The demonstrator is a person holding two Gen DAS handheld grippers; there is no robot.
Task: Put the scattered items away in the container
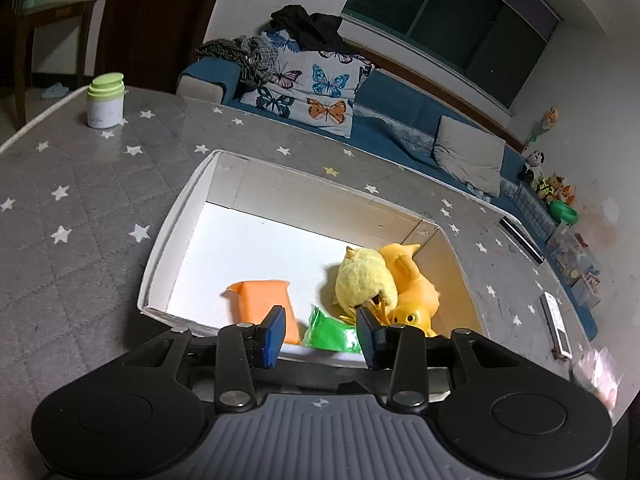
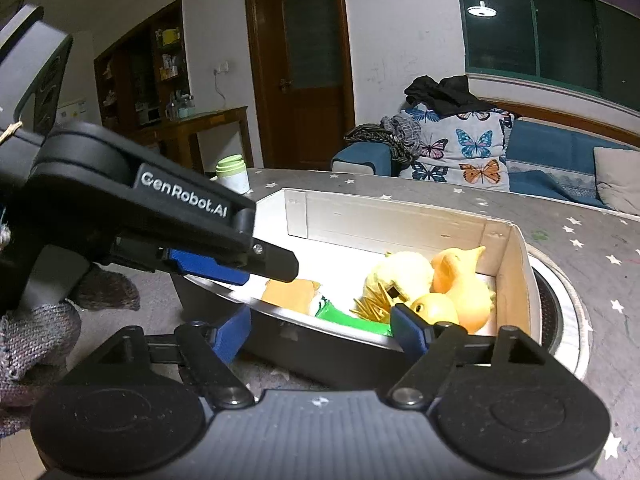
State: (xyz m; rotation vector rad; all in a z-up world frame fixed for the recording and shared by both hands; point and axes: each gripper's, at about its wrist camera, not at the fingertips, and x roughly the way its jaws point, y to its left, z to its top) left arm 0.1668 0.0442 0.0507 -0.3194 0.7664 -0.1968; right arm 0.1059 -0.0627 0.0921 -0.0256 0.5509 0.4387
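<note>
A white cardboard box [image 1: 180, 216] sits on a grey star-patterned table. Inside lie an orange packet [image 1: 264, 304], a green packet [image 1: 330, 330], a yellow plush chick [image 1: 364, 280] and an orange rubber duck [image 1: 416, 292]. My left gripper [image 1: 320, 336] hovers open over the box's near edge, nothing between its blue pads [image 1: 274, 334]. My right gripper [image 2: 320, 334] stands open and wide just in front of the box [image 2: 400, 216], level with its near wall. The left gripper [image 2: 276, 270] reaches in from the upper left in the right wrist view, above the orange packet [image 2: 290, 292].
A white jar with a green lid [image 1: 105, 100] stands at the table's far left. A remote [image 1: 556, 326] and a blurred pink object [image 1: 596, 376] lie at the right. A round white-rimmed disc [image 2: 560, 320] sits beside the box. A blue sofa [image 1: 384, 120] runs behind. A gloved hand [image 2: 36, 340] shows at left.
</note>
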